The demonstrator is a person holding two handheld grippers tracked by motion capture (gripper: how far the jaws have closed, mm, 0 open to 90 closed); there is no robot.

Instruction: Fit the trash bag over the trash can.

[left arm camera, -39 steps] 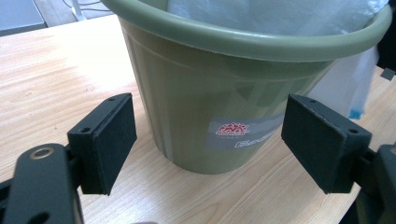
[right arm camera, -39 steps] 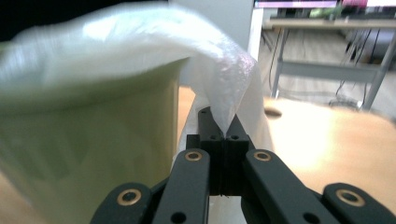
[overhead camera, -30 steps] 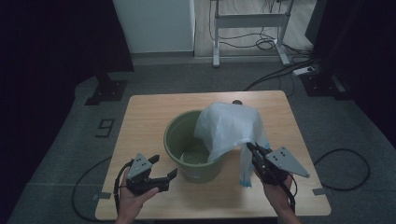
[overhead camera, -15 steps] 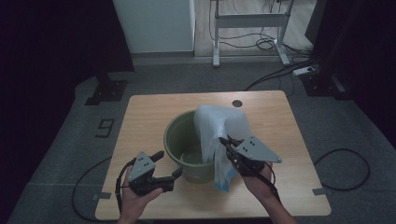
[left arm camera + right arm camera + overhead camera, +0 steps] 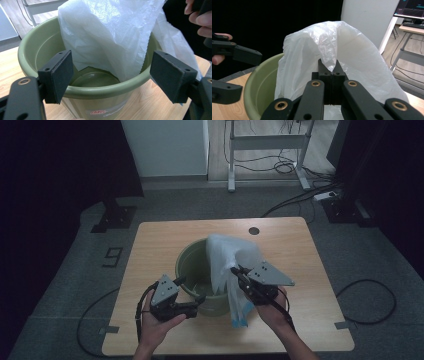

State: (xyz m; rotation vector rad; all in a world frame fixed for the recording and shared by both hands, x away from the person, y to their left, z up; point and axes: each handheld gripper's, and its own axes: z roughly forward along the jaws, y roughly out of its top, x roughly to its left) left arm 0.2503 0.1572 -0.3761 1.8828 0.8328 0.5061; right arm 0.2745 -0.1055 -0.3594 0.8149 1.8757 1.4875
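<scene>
1. A round olive-green plastic bucket is stood near the middle of a light wood table, w/ a thin white translucent plastic bag draped over its right rim, partly inside, partly hanging outside.
2. The right gripper is seen w/ jaws fully closed, pinched on a fold of the bag's film, which is held up above the rim.
3. The left gripper is held at the bucket's near-left rim, jaws wide apart; nothing is gripped, and the rim is framed between the pads in the left gripper view.
</scene>
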